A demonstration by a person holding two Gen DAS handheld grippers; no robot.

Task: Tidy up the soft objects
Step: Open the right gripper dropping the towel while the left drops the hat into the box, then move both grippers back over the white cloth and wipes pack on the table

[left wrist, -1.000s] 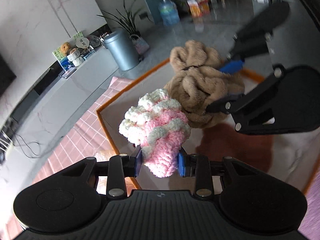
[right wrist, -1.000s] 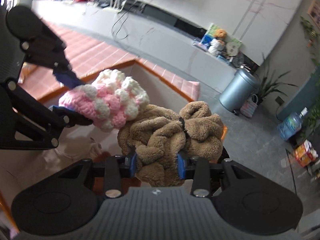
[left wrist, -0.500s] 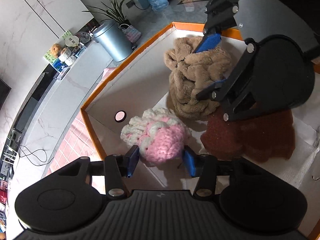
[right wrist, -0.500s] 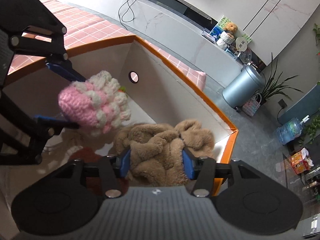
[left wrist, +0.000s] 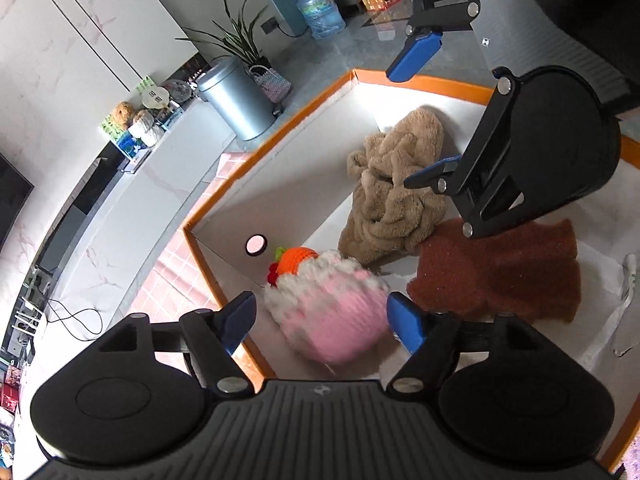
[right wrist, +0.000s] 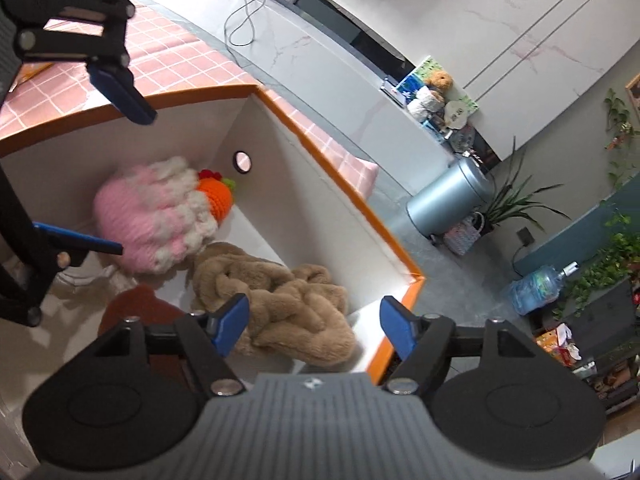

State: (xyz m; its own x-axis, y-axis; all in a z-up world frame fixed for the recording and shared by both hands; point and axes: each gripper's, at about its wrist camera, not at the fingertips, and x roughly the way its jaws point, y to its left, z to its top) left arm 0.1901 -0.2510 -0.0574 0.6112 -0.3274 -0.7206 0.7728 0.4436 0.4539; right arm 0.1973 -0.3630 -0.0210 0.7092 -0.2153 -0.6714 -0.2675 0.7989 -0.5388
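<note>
In the left wrist view, the left gripper (left wrist: pixel 320 320) is hovering over the near corner of the box (left wrist: pixel 420 80) with its jaws spread wide, and the pink knit (left wrist: pixel 332 316) is lying between them inside the box, blurred and touching neither pad as far as one can tell, with an orange toy (left wrist: pixel 298 259) just behind it against the wall. The tan plush (left wrist: pixel 394 196) is sitting farther in, the brown cloth (left wrist: pixel 496 268) is lying beside it on the box floor, and the right gripper (left wrist: pixel 420 116) is hanging above the plush with its jaws apart. In the right wrist view, the right gripper (right wrist: pixel 314 326) is showing its jaws open and empty over the tan plush (right wrist: pixel 276 304), which is resting in the box (right wrist: pixel 352 200) near the orange corner, touching the pink knit (right wrist: pixel 154 224) at its far side. Judging from this, both soft things are sitting in the box, and the risk is lying in the withdrawal: a pad could be snagging loose yarn or plush pile while lifting, dragging a piece back over the rim, or a low finger could be catching the box wall and shifting it on the tabletop (right wrist: pixel 180 64).
</note>
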